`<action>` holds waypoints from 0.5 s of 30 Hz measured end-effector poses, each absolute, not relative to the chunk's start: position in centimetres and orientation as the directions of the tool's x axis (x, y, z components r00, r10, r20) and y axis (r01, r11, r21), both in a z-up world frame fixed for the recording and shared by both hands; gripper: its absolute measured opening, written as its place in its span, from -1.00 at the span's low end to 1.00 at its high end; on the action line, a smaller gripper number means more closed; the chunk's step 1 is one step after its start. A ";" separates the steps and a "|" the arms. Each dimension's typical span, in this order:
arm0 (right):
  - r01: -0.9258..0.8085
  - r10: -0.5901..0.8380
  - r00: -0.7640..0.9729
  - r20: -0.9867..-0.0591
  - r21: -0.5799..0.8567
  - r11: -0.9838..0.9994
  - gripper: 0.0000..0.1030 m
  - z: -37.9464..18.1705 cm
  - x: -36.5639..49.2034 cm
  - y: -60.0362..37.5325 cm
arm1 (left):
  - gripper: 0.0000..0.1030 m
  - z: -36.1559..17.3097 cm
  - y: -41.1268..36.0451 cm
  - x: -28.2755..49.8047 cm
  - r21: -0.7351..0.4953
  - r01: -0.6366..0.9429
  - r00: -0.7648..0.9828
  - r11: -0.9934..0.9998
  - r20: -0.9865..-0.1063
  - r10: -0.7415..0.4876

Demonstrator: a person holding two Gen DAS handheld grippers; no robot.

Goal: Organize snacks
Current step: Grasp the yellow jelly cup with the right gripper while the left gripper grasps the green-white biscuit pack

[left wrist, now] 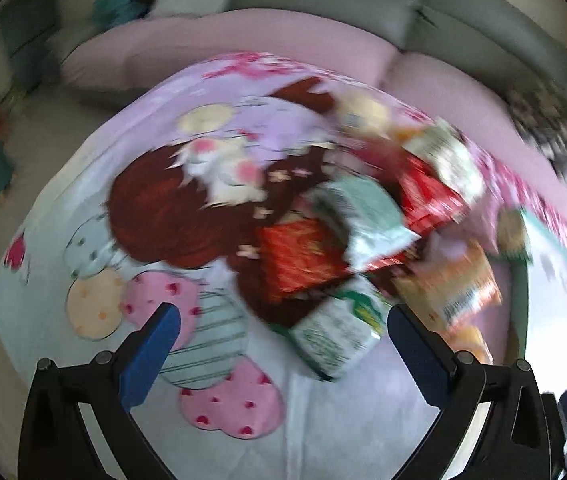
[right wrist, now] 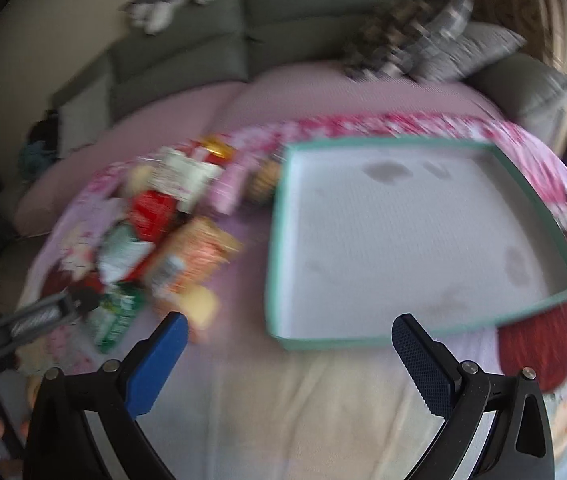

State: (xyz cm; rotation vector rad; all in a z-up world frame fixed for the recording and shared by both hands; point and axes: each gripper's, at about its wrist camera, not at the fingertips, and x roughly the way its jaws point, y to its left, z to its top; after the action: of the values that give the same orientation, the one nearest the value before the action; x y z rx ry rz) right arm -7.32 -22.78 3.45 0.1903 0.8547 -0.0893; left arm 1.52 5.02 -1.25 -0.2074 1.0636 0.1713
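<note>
Both tools wide, holding nothing: left tool, right tool. Jumbled crinkly snack packets beside shallow teal-rimmed white cardboard tray, on cartoon-print blanket; grey sofa behind.

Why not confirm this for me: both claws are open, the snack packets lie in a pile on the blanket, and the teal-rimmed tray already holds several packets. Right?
Not quite. The right wrist view shows the teal-rimmed tray holding no packets, only a bare white floor with faint marks. The rest stands: left claw and right claw are open, and the snack packets lie piled on the blanket.
</note>
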 end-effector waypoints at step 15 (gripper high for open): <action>-0.038 0.206 0.573 -0.793 0.225 0.974 0.68 0.3 -3.3 -17.8 | 1.00 -2.9 4.3 2.8 -0.126 -0.115 0.409 0.985 -0.910 -0.069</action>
State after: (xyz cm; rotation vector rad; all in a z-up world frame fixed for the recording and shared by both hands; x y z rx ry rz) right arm -3.27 -17.77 0.29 0.1916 0.9515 0.1440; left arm 2.80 4.29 -2.89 -0.1791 1.1504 0.0293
